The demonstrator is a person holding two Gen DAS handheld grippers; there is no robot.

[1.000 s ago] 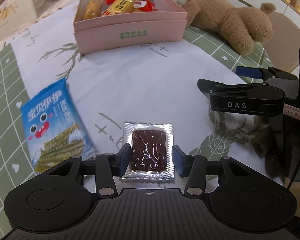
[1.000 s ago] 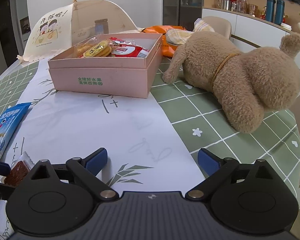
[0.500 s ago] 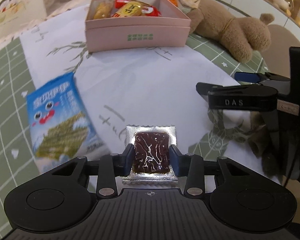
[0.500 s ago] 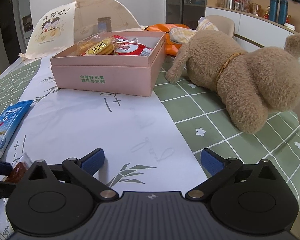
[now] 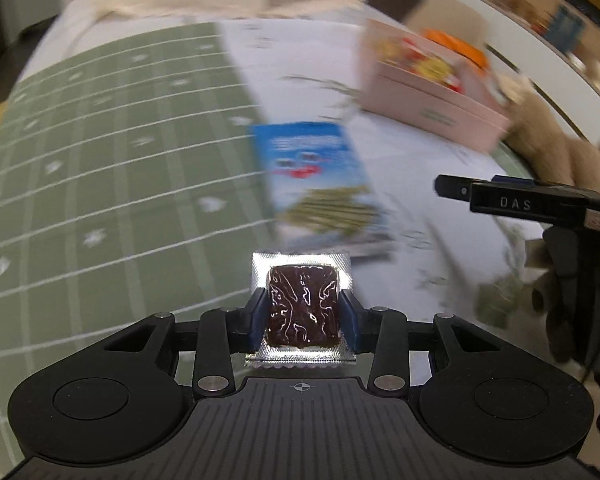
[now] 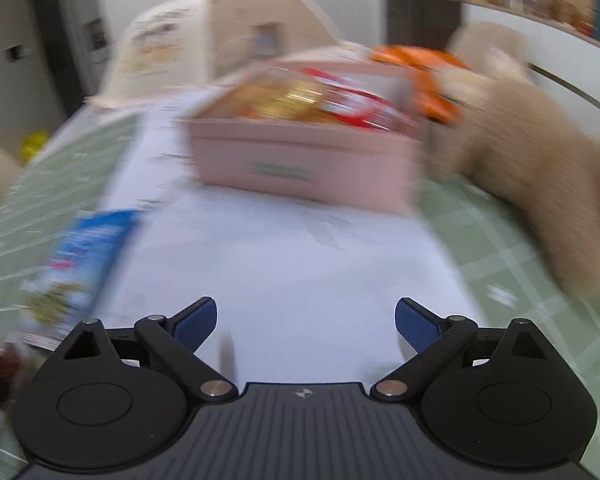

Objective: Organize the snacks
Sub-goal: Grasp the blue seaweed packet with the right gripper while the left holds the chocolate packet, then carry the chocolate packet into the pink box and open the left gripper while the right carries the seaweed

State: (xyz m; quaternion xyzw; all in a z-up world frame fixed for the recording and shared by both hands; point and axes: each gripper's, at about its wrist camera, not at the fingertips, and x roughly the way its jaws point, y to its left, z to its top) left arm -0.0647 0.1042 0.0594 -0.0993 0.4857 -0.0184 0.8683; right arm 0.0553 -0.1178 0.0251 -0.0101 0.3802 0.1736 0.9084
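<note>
Judging by how things lie, the job is partly done: the blue pack (image 5: 320,184) lies flat on the white cloth (image 6: 300,272), not yet put away, while the pink box (image 6: 304,160), farther back beside the plush toy (image 6: 540,160), already has several wrapped snacks in it. The left gripper (image 5: 303,316) is clamped on a foil packet (image 5: 302,304) with a dark square inside, pads pressing both its sides, and the packet appears lifted clear of the table, short of the box. The right gripper (image 6: 306,318) is wide, jaws closing a little, with nothing between them.
</note>
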